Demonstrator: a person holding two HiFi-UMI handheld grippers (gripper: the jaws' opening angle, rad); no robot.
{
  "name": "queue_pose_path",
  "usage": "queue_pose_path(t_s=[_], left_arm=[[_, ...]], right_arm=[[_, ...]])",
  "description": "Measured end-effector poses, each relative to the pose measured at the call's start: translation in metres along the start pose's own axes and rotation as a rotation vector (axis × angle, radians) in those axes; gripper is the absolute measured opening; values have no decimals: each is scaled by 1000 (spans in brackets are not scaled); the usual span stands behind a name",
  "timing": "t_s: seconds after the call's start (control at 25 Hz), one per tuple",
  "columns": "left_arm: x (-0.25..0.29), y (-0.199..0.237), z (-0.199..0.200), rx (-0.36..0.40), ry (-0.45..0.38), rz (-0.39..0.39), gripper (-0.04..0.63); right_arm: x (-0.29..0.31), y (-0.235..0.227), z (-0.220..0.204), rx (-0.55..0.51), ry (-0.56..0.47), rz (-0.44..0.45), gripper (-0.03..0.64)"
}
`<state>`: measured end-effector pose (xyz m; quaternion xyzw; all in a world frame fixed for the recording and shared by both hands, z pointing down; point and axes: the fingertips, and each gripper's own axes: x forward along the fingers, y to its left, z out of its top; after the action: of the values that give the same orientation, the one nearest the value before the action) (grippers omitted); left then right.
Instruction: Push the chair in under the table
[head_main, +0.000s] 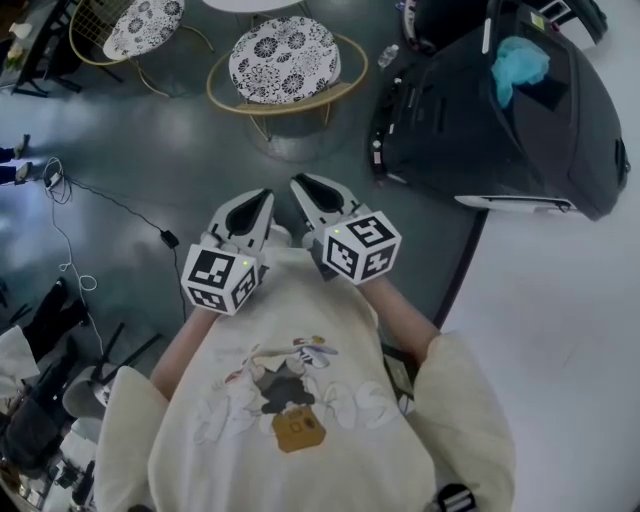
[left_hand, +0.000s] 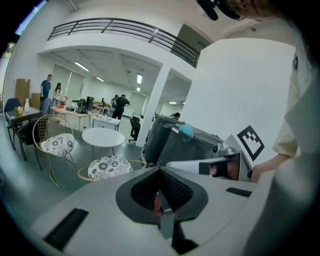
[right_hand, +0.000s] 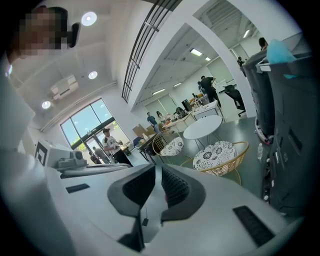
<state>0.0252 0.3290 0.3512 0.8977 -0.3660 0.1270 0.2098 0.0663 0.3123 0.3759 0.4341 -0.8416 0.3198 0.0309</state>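
The left gripper (head_main: 262, 197) has its jaws closed on nothing; the right gripper (head_main: 303, 184) has them a slit apart, also empty. 2 chairs stand ahead of the jaws: the near chair (head_main: 285, 58) beside 1 table (head_main: 250, 5), the far chair (head_main: 145, 25) to the left. 1 black cart (head_main: 500, 120) stands right of the jaws.

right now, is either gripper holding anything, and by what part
Nothing is held: the left gripper and the right gripper have nothing between their jaws.

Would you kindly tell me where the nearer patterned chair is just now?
In the head view the nearer patterned chair stands at top centre, just this side of the round white table and left of the large dark container.
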Motion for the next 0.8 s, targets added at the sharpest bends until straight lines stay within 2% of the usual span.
queue_pose_path(t_s=[0.12, 0.32, 0.8], left_arm=[[-1, -5, 0, 5, -8, 8, 9], [-5, 1, 1, 3, -21, 29, 9], [-15, -5, -9, -9, -30, 62, 9]], right_arm=[[-7, 4, -14, -56, 14, -48, 31], [-12, 3, -17, -73, 0, -87, 9], [-17, 4, -31, -40, 31, -60, 9]])
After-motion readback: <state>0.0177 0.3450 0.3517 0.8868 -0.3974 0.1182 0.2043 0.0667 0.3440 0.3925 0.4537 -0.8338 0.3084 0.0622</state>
